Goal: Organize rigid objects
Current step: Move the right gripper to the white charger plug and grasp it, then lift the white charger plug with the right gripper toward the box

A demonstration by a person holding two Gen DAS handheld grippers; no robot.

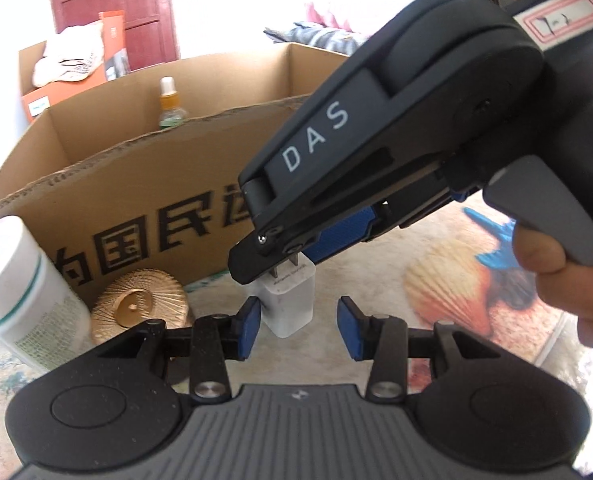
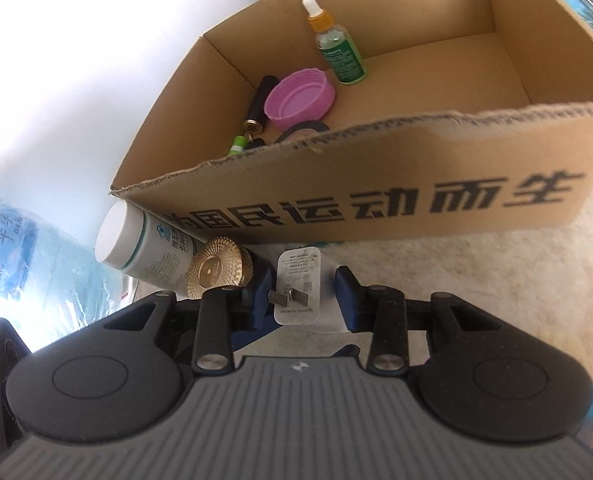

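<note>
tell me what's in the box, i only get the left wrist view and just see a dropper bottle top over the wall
Observer: The right wrist view shows a pink lid lying hollow side up in the cardboard box, next to the dropper bottle.
Operator: anything else in there
Observer: A black cylinder with a brass end lies just left of the lid, near the box's left wall.
Operator: anything near the front wall
Observer: A dark ring sits right behind it, partly hidden by the wall's torn edge.
</note>
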